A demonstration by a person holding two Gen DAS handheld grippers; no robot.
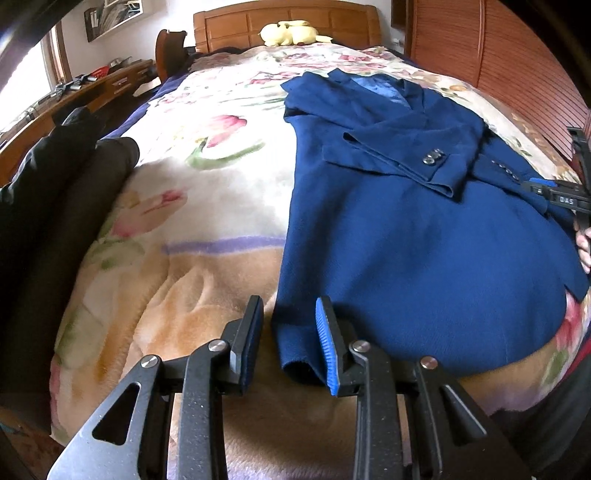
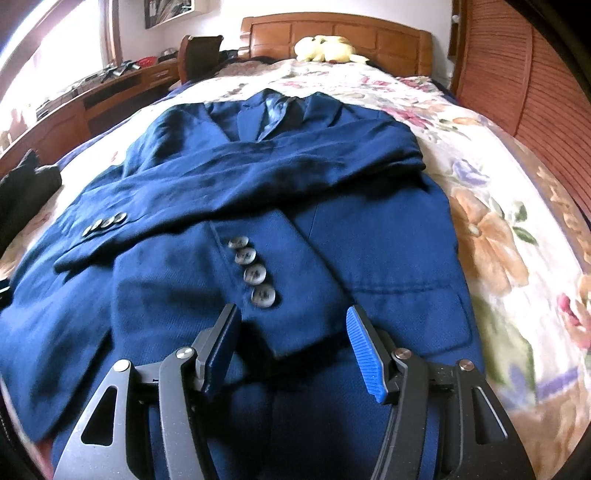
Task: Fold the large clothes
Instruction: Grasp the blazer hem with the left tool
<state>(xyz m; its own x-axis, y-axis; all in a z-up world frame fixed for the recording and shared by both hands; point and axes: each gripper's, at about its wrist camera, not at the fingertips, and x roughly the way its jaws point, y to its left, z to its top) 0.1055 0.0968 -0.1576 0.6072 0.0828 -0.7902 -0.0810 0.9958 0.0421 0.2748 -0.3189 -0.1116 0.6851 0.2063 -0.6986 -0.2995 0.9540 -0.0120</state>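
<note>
A dark blue blazer [image 1: 424, 236] lies front-up on the floral blanket [image 1: 207, 206], both sleeves folded across its chest. My left gripper [image 1: 291, 338] is open at the blazer's near left hem corner [image 1: 295, 356], which lies between the fingers with a gap on the left side. In the right wrist view the blazer [image 2: 369, 251] fills the middle. My right gripper [image 2: 295, 343] stands open over a sleeve cuff [image 2: 280, 317] with several grey buttons [image 2: 255, 275]. The left wrist view shows that right gripper [image 1: 546, 190] at the far right edge, with a hand [image 1: 584, 251] behind it.
A yellow plush toy [image 1: 288, 33] sits by the wooden headboard [image 1: 284, 22]. Dark clothing [image 1: 62, 192] lies on the bed's left side, with a wooden desk [image 1: 92, 88] beyond it. Slatted wooden doors [image 2: 524, 92] run along the right.
</note>
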